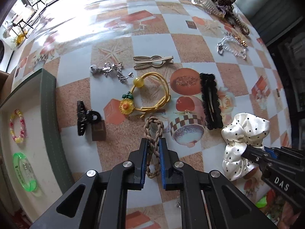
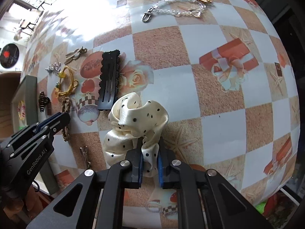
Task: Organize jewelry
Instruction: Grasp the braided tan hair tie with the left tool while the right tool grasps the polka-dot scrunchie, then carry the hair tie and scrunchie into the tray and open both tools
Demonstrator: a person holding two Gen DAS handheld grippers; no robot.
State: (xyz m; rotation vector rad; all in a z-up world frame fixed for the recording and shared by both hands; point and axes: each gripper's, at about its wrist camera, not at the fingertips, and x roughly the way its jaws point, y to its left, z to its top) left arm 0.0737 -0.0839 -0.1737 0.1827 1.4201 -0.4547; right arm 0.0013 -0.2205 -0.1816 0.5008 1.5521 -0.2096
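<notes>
You work over a table covered in a checked, printed cloth, with a green-rimmed tray at your left edge already holding a pink-and-yellow bracelet and a green bangle. The step in hand appears to be the pick-up: both tools are clamped on items that seem ready to go to the tray. Your right gripper is nearly closed on a fold of the cream polka-dot scrunchie, which sits on the cloth just below the black hair clip. Your left gripper is pinched almost shut on the near end of the braided brown hair tie, whose far loop lies close to the yellow flower hair tie. The next move likely calls for a clean lift, so neither neighbour is dragged along. Between the braid and the tray lies a black claw clip; a silver charm chain and a beige clip lie further off.
</notes>
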